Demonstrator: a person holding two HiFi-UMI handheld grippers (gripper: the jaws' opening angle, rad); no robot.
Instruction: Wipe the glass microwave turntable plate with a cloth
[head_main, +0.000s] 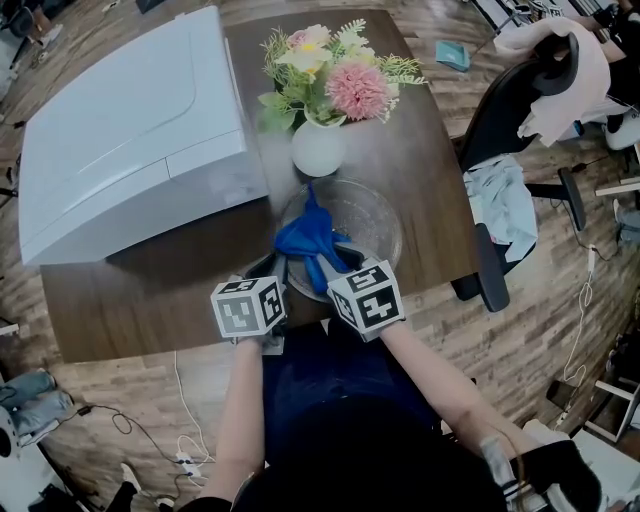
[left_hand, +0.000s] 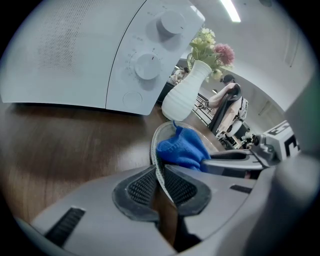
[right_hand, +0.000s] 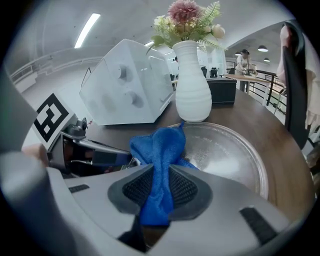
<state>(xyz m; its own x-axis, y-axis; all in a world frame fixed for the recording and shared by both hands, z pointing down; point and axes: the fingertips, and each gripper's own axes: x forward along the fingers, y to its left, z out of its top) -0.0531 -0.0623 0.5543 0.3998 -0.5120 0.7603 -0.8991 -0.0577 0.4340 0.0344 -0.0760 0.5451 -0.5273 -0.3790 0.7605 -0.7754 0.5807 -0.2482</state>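
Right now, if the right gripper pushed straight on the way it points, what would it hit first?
Probably the white vase past the glass plate, with the blue cloth it grips sliding ahead; depth is unclear.

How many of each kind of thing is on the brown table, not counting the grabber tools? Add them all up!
Microwave: 1
Vase of flowers: 1
Glass plate: 1
Blue cloth: 1
Total: 4
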